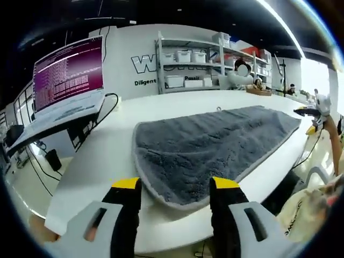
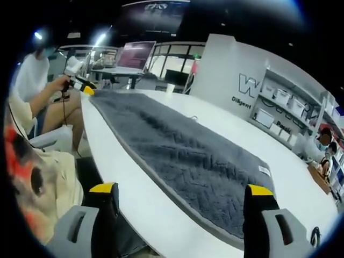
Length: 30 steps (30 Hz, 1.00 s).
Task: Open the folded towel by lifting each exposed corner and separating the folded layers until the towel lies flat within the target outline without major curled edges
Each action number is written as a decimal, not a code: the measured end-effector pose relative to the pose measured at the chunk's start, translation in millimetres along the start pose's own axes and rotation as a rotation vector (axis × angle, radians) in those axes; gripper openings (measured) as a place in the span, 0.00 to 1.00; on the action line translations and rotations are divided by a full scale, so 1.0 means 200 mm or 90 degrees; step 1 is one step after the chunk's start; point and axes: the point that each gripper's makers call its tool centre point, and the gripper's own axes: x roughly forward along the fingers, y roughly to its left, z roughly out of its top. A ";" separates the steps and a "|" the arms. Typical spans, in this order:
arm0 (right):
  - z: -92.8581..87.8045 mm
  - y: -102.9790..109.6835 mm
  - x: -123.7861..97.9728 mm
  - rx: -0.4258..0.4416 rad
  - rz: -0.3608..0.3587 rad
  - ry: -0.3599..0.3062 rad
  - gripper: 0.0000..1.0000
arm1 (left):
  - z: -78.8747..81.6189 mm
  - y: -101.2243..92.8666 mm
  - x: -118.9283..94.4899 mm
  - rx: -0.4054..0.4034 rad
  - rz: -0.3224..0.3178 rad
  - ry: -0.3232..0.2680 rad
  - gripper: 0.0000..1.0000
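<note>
Lying spread along the white table [image 1: 97, 161], the grey towel [image 1: 209, 145] shows a pale hem, a ribbed weave, and one rounded near corner. Left gripper [image 1: 176, 185] and right gripper [image 2: 180, 189] jaws stand wide apart, holding nothing.

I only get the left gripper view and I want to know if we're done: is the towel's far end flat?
Observer: In the right gripper view, that end of the towel looks flat, with no curled edge.
Operator: Is anything on it?
Observer: A small white tag sits near its corner.
Operator: What's my other gripper doing?
Observer: The right gripper has its jaws open and holds nothing.
</note>
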 end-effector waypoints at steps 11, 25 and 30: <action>-0.03 -0.06 -0.04 0.029 0.000 -0.006 0.82 | 0.07 -0.18 -0.01 0.027 -0.049 -0.013 0.99; -0.18 -0.19 -0.02 0.073 -0.014 0.014 0.29 | 0.06 -0.22 0.01 0.031 -0.068 -0.004 0.99; -0.19 -0.18 0.01 0.098 0.006 0.017 0.09 | 0.06 -0.21 0.02 0.020 -0.070 -0.014 0.99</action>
